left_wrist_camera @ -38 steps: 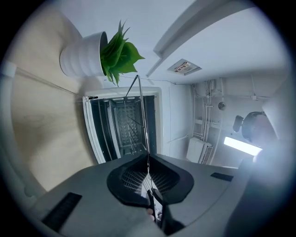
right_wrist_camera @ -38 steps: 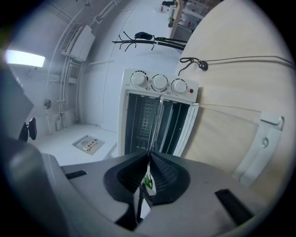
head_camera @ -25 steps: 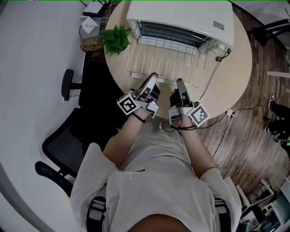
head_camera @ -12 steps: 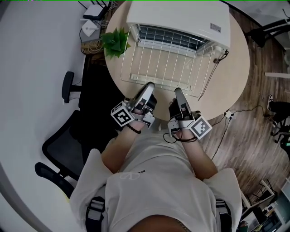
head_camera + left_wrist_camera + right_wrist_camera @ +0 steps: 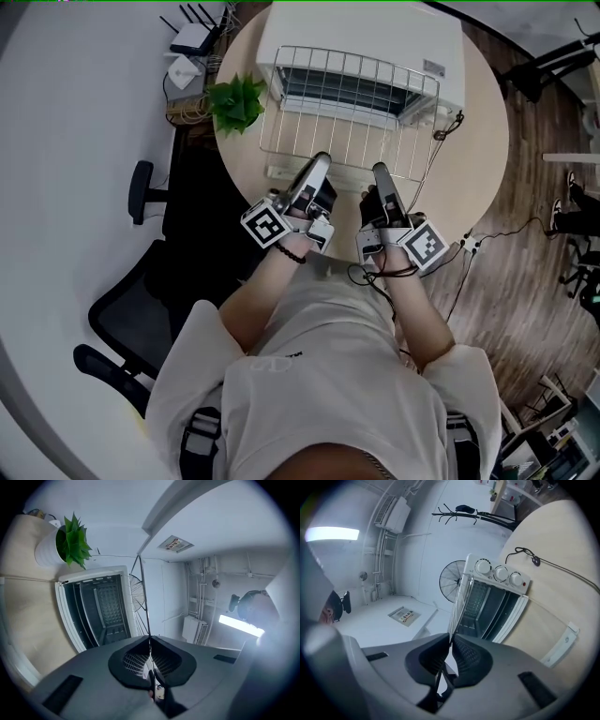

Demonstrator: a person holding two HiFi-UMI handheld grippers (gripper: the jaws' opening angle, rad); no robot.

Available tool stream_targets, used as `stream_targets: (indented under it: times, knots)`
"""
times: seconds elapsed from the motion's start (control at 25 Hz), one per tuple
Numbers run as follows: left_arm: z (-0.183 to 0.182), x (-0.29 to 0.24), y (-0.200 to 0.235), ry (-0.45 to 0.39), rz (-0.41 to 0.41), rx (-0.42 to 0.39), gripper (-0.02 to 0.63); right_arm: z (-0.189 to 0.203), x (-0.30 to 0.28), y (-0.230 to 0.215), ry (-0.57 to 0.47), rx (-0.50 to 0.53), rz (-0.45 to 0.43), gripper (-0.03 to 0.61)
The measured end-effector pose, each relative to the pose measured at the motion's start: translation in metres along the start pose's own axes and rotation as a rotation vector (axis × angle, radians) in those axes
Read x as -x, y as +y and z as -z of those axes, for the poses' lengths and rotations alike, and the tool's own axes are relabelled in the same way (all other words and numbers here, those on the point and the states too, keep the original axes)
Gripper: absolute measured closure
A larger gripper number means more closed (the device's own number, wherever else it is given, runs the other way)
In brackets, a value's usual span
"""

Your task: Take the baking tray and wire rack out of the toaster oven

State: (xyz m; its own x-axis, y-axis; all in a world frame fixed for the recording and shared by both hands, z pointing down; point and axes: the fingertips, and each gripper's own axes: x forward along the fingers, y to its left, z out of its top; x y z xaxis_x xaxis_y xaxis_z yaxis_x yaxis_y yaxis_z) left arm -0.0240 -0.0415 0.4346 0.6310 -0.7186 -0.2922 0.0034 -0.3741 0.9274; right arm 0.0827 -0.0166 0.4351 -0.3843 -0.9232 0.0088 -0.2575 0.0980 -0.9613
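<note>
The wire rack (image 5: 349, 111) is out of the white toaster oven (image 5: 361, 37) and hangs in the air in front of it. My left gripper (image 5: 322, 161) is shut on the rack's near edge at the left. My right gripper (image 5: 380, 171) is shut on the same edge at the right. In the left gripper view the rack (image 5: 144, 597) shows edge-on as a thin wire running from the shut left gripper (image 5: 150, 639) towards the open oven (image 5: 96, 611). The right gripper view shows the rack (image 5: 458, 603) pinched in the right gripper (image 5: 451, 641). I see no baking tray clearly.
The oven stands at the back of a round beige table (image 5: 487, 141), its door folded down with a white handle (image 5: 561, 644). A potted plant (image 5: 236, 101) sits left of the oven. A dark cable (image 5: 553, 566) lies to the right. An office chair (image 5: 131, 300) stands at the left.
Both grippers have risen with the rack; it has lifted off the table and now overlaps the oven's front in the head view.
</note>
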Motion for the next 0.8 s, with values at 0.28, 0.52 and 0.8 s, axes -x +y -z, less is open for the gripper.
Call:
stream_targets:
  times: [0.28,0.52,0.8]
  knots:
    - [-0.011,-0.044,0.018,-0.024,-0.042,-0.001,0.604,-0.035,-0.036,-0.012,-0.02,-0.031,0.032,0.56]
    - [-0.021,-0.065,0.024,-0.046,-0.041,0.0,0.604,-0.05,-0.055,-0.013,-0.026,-0.017,0.031,0.56]
    - [-0.033,-0.1,0.032,-0.056,-0.053,0.004,0.604,-0.077,-0.082,-0.014,-0.042,-0.01,0.041,0.558]
